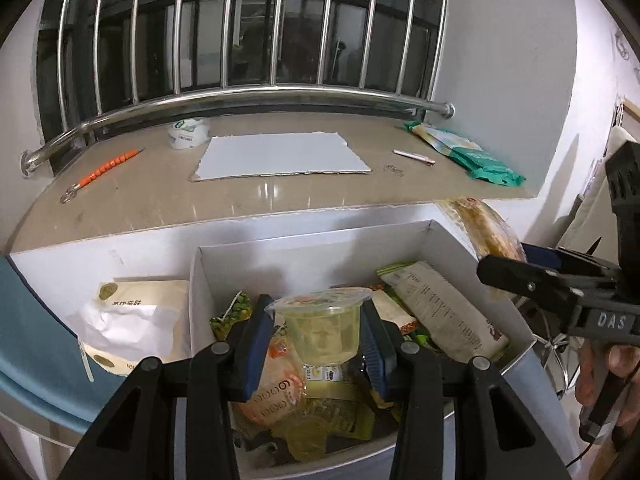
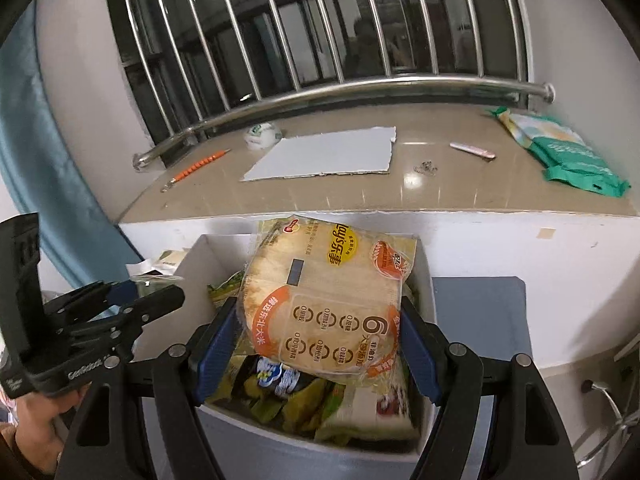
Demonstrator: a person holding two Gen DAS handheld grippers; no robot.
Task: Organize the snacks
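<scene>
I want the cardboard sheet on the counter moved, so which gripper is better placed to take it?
Neither yet: the left gripper holds the jelly cup, the right gripper the Lay's bag. Left probably frees sooner.

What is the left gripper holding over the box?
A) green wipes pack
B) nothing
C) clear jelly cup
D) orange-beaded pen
C: in the left wrist view the left gripper has its fingers pressed on either side of a clear jelly cup, held above the white box of snacks.
</scene>
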